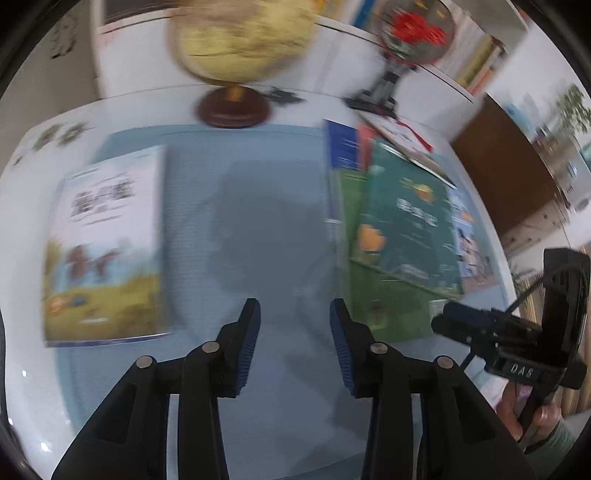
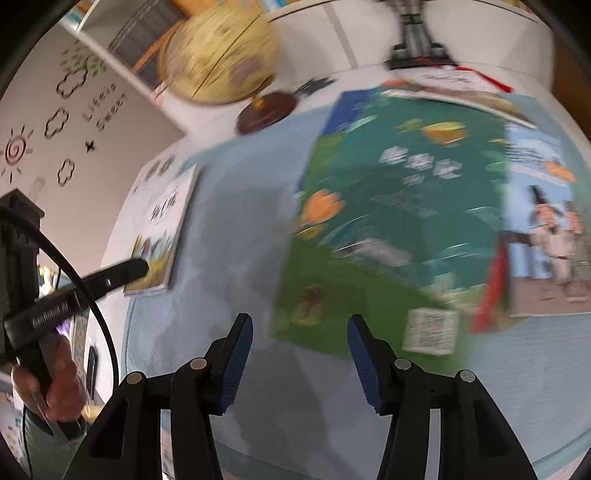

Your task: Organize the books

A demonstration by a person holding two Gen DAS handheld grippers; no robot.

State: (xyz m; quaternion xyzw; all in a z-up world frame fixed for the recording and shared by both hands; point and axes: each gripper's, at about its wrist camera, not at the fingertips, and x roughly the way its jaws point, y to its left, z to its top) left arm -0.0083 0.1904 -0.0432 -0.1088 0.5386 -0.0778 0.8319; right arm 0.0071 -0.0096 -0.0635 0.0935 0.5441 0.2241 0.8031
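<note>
A pale blue woven mat (image 1: pixel 258 206) with a fine ribbed texture covers a white table (image 1: pixel 29 369) whose edge gleams glossy. At the back stands a yellowish globe (image 1: pixel 240 40) on a round dark-wood base, and beside it a clear globe-shaped ornament (image 1: pixel 415 31) with red inside, on a black stand. One flat paperback, a white-and-yellow book (image 1: pixel 107 243), lies alone on the left of the mat. On the right lies an overlapping pile of books (image 1: pixel 402 225), a dark green glossy cover uppermost.

The left gripper (image 1: pixel 294 343) hangs over bare mat between the two, its ribbed blue pads apart with nothing between them. The right gripper (image 2: pixel 300 363) is likewise released and empty, near the pile's nearest corner.

Only the right wrist view shows the wall (image 2: pixel 55 122) with black cloud and sun stickers, a light blue cover with painted figures at the pile's right, and the left hand (image 2: pixel 55 387) gripping its black handle. Only the left wrist view shows a brown panel (image 1: pixel 498 177).
</note>
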